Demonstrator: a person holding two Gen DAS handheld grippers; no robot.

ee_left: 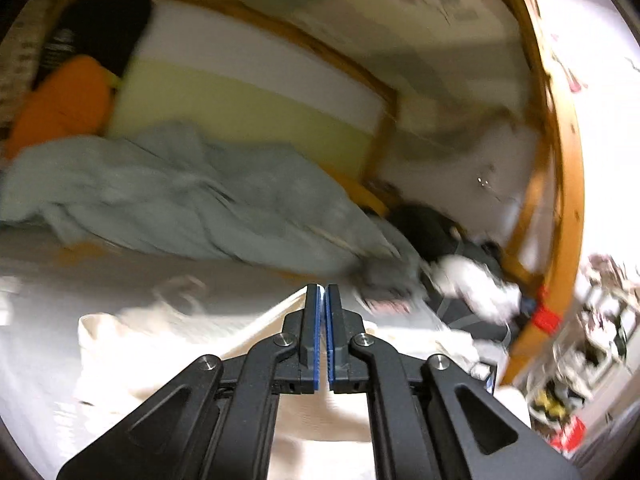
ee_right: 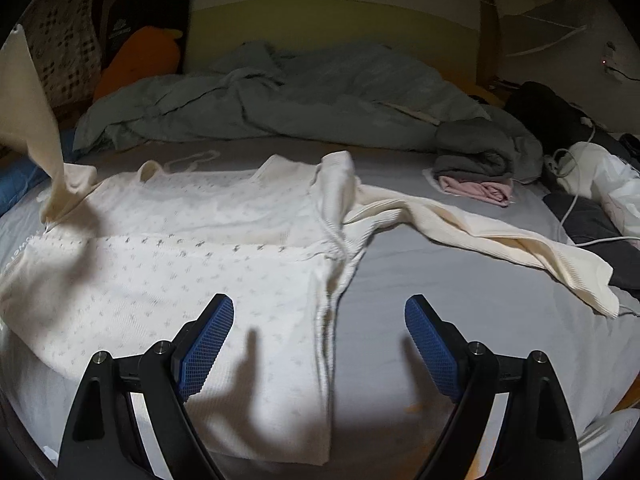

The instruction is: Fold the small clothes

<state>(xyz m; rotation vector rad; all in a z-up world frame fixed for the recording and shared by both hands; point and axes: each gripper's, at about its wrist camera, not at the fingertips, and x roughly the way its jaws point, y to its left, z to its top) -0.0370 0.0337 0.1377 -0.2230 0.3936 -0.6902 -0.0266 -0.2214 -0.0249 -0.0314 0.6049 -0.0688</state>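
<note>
The cream knit garment (ee_right: 192, 240) lies flat on the bed (ee_right: 440, 300), just ahead of and under the right gripper (ee_right: 319, 344), whose jaws stand wide apart and empty. Its left sleeve (ee_right: 36, 120) is lifted up, apparently pinched in the left gripper (ee_left: 323, 336), whose jaws are together. Soft, light and floppy, it is best taken by a hem or a sleeve cuff.

Left claw (ee_left: 323, 292) pads pressed together, right claw (ee_right: 319, 312) spread wide, angled downward

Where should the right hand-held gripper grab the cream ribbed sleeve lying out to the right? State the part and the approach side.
Take the sleeve at its cuff end, coming from above. It lies flat and stretched out on the grey sheet, with that end free of the other clothes. The right hand-held gripper is open.
</note>
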